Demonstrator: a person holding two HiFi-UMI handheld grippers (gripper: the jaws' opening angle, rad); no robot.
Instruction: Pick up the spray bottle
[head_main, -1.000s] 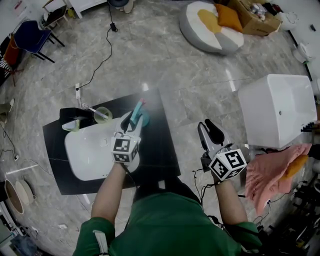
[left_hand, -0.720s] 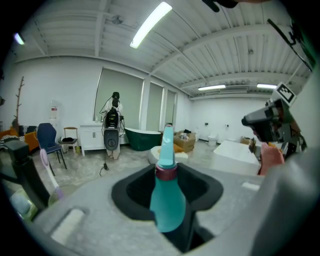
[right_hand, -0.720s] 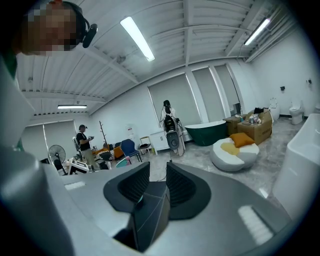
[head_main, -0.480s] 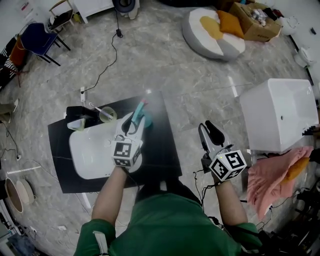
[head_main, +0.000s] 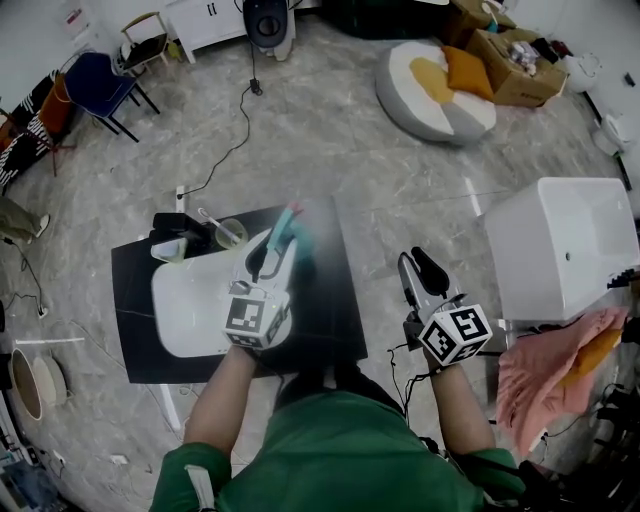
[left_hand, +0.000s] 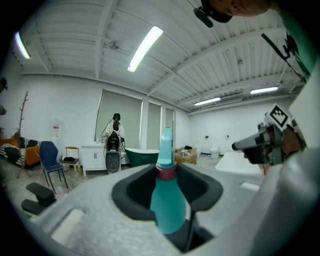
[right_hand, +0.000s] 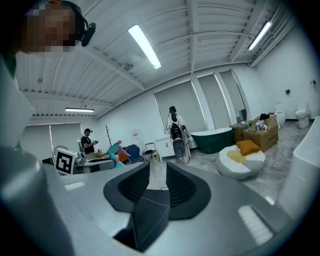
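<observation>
The teal spray bottle with a pink band at its neck is held in my left gripper, over the right part of the black table. In the left gripper view the spray bottle stands upright between the dark jaws, which are shut on its body, nozzle up. My right gripper hovers over the floor to the right of the table. Its jaws stand a little apart with nothing between them. Far left in the right gripper view, the bottle shows small.
A white basin lies on the table, with a cup holding a toothbrush behind it. A white tub and pink cloth are at the right. A round cushion and a cable lie on the floor beyond.
My left gripper, with the bottle in it, has come up a little toward the head camera. The head view has shifted slightly. The right gripper has stayed put.
</observation>
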